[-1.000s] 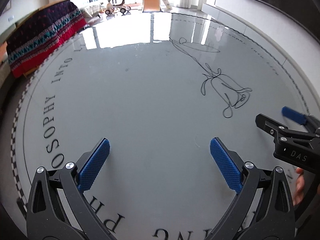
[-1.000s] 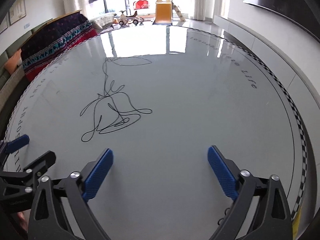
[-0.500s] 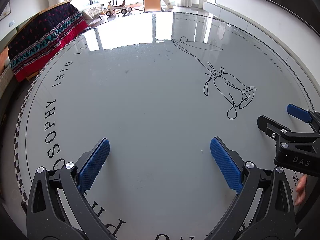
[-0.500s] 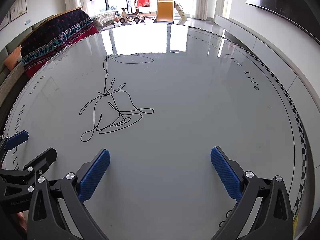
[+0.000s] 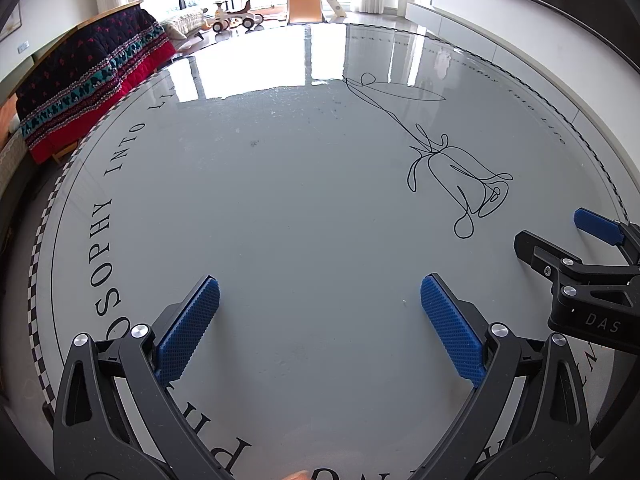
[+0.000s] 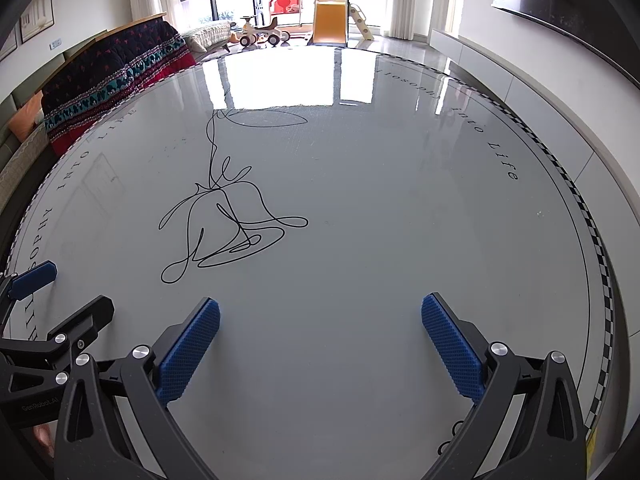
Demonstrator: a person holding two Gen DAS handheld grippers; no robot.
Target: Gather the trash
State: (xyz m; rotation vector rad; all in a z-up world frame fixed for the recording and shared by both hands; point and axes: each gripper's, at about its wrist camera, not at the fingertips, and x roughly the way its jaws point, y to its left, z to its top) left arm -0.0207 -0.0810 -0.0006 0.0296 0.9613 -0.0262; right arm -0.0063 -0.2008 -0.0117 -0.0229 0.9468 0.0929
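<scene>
No trash shows in either view. My left gripper (image 5: 320, 292) is open and empty, held low over a round grey glass table (image 5: 304, 200) near its front edge. My right gripper (image 6: 320, 312) is open and empty over the same table (image 6: 380, 208). The right gripper also shows at the right edge of the left wrist view (image 5: 560, 228), and the left gripper shows at the left edge of the right wrist view (image 6: 68, 284). A printed black line drawing (image 6: 224, 224) lies on the table between them.
The table has printed lettering (image 5: 102, 236) and a checkered rim (image 6: 600, 248). A dark patterned quilt (image 5: 88, 76) hangs over furniture beyond the left edge. A toy slide (image 6: 330, 16) and ride-on toys (image 6: 260, 34) stand far behind.
Both grippers have tilted up and pulled back slightly, so more of the far room shows. Both stay open and empty.
</scene>
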